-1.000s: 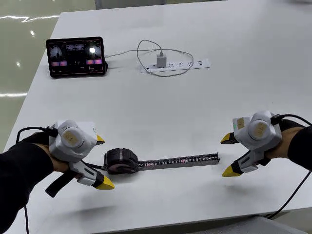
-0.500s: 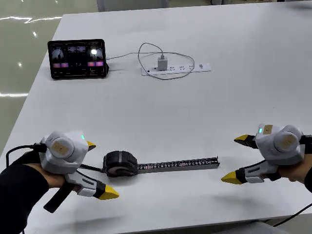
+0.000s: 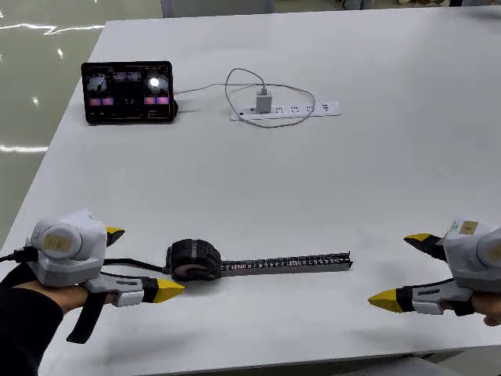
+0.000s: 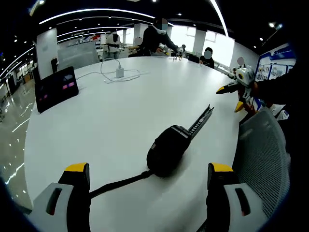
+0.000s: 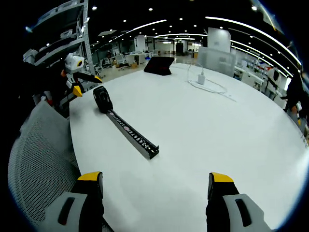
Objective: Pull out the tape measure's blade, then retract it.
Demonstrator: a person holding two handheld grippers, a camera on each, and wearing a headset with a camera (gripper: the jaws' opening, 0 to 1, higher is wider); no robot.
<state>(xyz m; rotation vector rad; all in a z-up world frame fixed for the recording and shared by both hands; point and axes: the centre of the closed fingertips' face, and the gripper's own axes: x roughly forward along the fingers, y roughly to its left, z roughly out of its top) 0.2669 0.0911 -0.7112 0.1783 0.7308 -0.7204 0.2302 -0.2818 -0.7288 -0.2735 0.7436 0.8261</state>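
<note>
A black tape measure (image 3: 193, 260) lies on the white table (image 3: 313, 180), its blade (image 3: 286, 262) drawn out to the right and lying flat. The case (image 4: 169, 149) lies ahead of the left gripper's jaws, a black strap (image 4: 120, 182) trailing toward them. My left gripper (image 3: 141, 262) stands open just left of the case, touching nothing. The blade's end hook (image 5: 150, 152) lies ahead of the right gripper (image 3: 409, 268), which is open and apart from it, near the table's front right edge.
A dark tablet (image 3: 128, 92) stands at the back left. A white power strip (image 3: 286, 110) with a charger and looped cable lies behind the middle. A grey mesh chair (image 4: 260, 159) sits by the table's near edge. People stand in the far background.
Both grippers have drawn back from the tape measure: the left one leftward off the case, the right one further right and toward the table's edge. The tape measure stays put, blade out.
</note>
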